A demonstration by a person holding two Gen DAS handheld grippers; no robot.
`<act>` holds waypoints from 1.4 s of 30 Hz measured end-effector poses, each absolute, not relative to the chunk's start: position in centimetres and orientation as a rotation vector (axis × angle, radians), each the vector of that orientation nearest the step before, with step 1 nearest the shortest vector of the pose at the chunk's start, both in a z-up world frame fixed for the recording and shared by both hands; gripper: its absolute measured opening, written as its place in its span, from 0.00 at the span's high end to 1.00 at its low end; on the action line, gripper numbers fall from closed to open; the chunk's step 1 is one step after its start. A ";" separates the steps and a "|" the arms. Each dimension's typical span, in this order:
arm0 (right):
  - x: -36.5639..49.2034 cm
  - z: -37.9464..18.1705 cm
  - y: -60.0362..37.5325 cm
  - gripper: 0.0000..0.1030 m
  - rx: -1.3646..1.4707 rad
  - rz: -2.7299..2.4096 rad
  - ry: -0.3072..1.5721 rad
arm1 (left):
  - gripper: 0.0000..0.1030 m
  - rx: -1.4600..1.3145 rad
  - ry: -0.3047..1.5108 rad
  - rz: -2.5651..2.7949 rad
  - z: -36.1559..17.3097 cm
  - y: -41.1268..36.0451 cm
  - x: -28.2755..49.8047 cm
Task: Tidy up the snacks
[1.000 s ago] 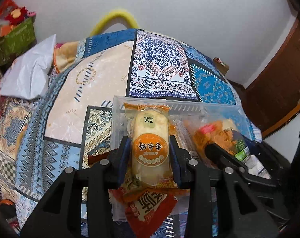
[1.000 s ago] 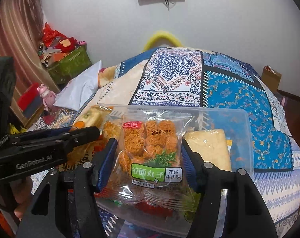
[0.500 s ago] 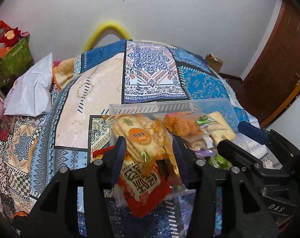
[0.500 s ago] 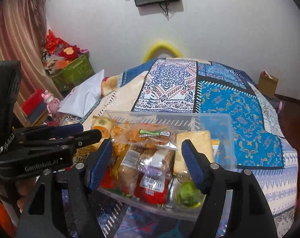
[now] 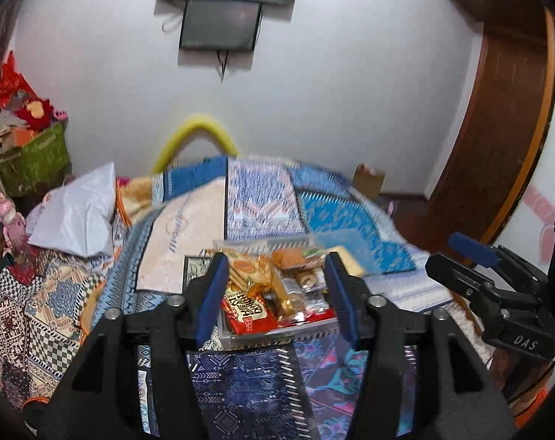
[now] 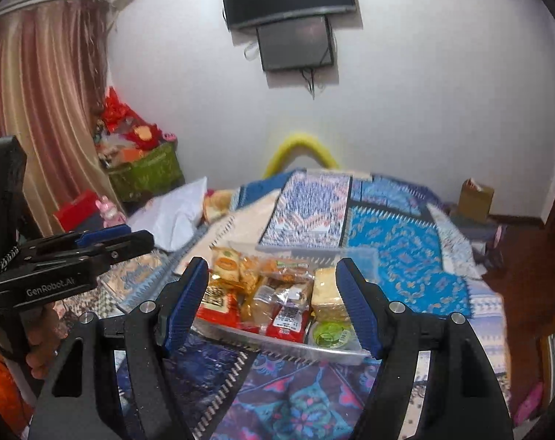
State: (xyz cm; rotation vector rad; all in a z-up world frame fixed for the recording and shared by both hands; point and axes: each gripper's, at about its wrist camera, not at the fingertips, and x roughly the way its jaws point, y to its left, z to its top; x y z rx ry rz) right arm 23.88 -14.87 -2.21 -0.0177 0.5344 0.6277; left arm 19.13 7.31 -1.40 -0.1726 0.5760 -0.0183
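- Left wrist view: the left gripper (image 5: 275, 293) hangs above the bed (image 5: 262, 201) with its jaws opening and nothing between them.
- Beyond its blue pads sits the clear plastic bin (image 5: 262, 335) on the patterned bedspread, packed with wrapped snacks: a red packet (image 5: 246, 310) at the near left, an orange-labelled rice cake (image 5: 246, 269) behind it.
- The right gripper (image 5: 471, 264) shows at the right edge.
- Right wrist view: the right gripper (image 6: 271, 304) is released, jaws apart and empty, above the same bin (image 6: 314, 350).
- A pale yellow cake (image 6: 327, 293) and a green-lidded cup (image 6: 330, 333) lie at the bin's right end.
- The left gripper (image 6: 108, 245) is at the left, held by a hand (image 6: 44, 344).
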 end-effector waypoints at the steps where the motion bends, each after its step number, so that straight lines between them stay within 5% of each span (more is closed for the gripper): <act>1: 23.0 -1.5 -15.3 0.33 -0.014 0.626 0.513 | 0.44 -0.166 0.560 -0.021 -0.9 7.1 18.3; 16: 16.1 1.2 -18.3 0.08 0.016 0.599 0.388 | 0.09 -0.056 0.324 -0.005 2.3 4.2 8.8; 18: 15.4 1.3 -18.5 0.00 0.011 0.589 0.366 | 0.08 -0.065 0.314 -0.005 2.3 4.2 8.3; 42: 12.8 1.3 -18.6 0.00 -0.001 0.587 0.302 | 0.02 -0.063 0.247 0.003 2.6 3.4 5.8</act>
